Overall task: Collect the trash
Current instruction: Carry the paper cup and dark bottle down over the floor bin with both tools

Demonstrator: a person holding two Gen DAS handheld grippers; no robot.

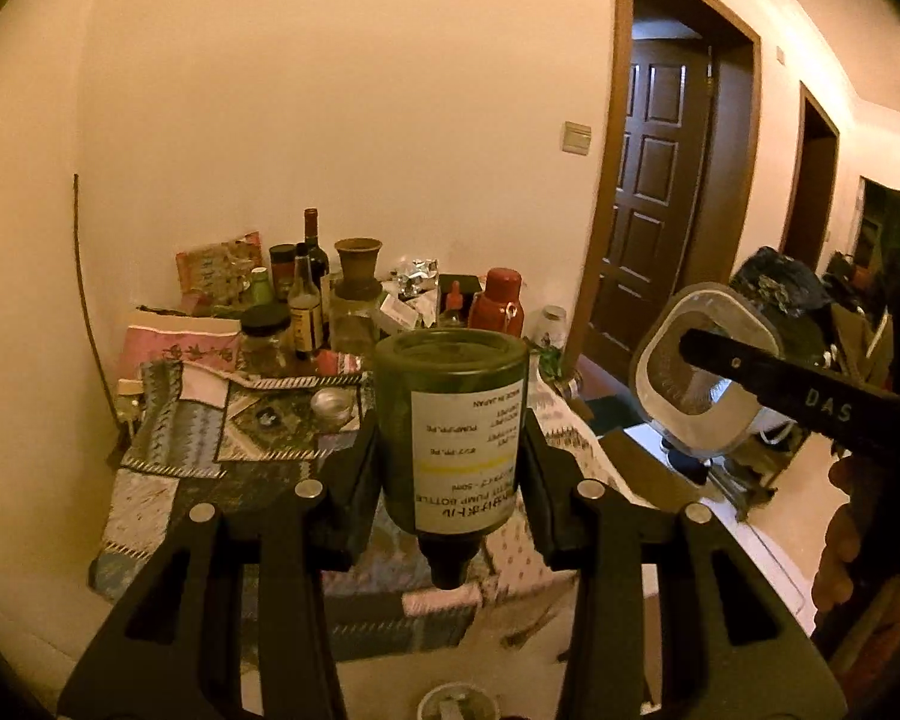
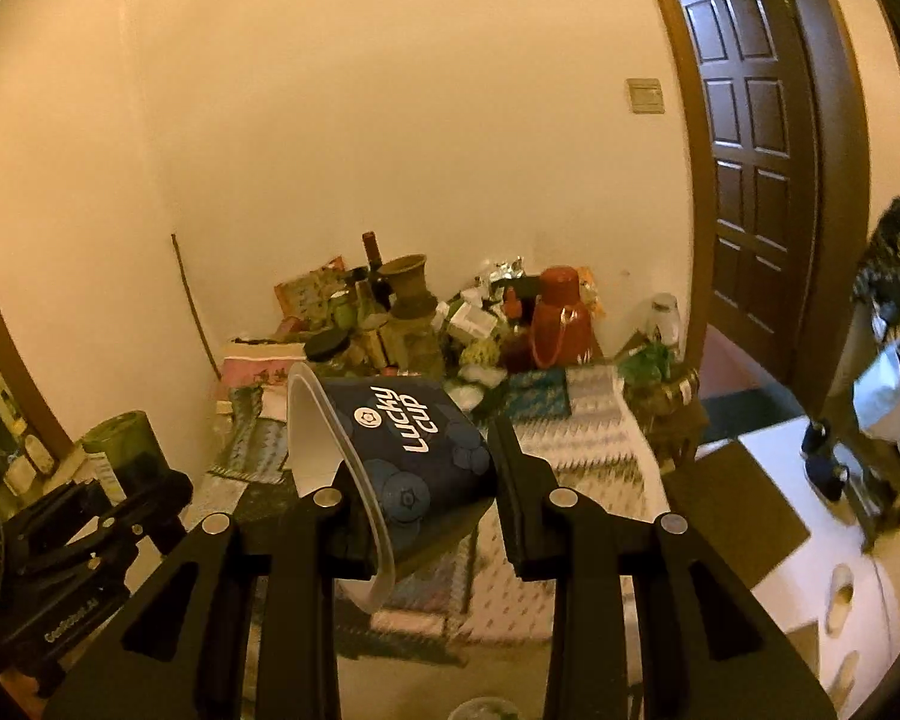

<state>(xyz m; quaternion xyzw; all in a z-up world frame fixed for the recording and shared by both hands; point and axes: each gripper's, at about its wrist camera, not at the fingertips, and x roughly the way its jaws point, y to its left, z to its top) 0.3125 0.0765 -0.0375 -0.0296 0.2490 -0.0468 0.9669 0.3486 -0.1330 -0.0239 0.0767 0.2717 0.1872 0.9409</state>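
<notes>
- Left gripper [image 1: 450, 456] clamps the green pump bottle [image 1: 450, 420], inverted: axis upright, nozzle down.
- Right gripper [image 2: 420, 468] pinches the paper cup [image 2: 390, 450], tilted, mouth facing left.

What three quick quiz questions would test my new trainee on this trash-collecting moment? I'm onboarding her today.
1. True or false: the left gripper holds the green pump bottle with its neck toward the camera.
2. What does the right gripper hold: A) wine bottle, B) blue paper cup, C) red flask?
3. Fill in: the red flask stands on the cluttered ____.

Key: 1 true; 2 B; 3 table.
</notes>
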